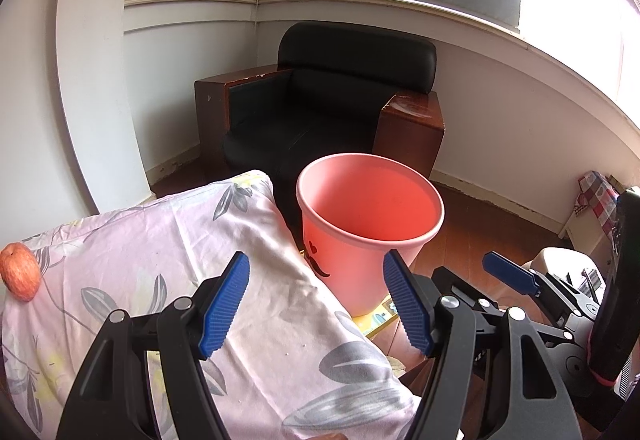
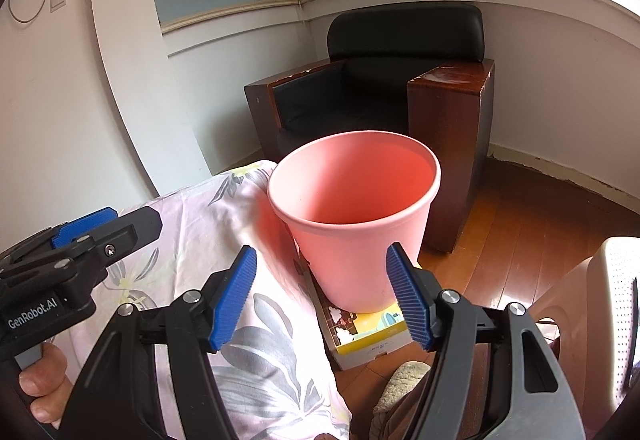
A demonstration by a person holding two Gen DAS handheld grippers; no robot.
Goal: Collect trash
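Both tongs, the left gripper and the right gripper, are spread and hold nothing. The empty pink plastic bin stands on a yellow box beside the floral-sheeted bed. A reddish apple lies near the bed's left edge; I think it must be fetched next.

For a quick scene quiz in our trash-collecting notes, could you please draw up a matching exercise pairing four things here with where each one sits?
Things:
1. pink bin
2. apple
3. black armchair
4. yellow box

Places:
A. in the corner under the windows
B. on the floral cloth, at its far left
C. directly under the bin
D. on the box, beside the floral cloth

Pairs: 1-D, 2-B, 3-A, 4-C
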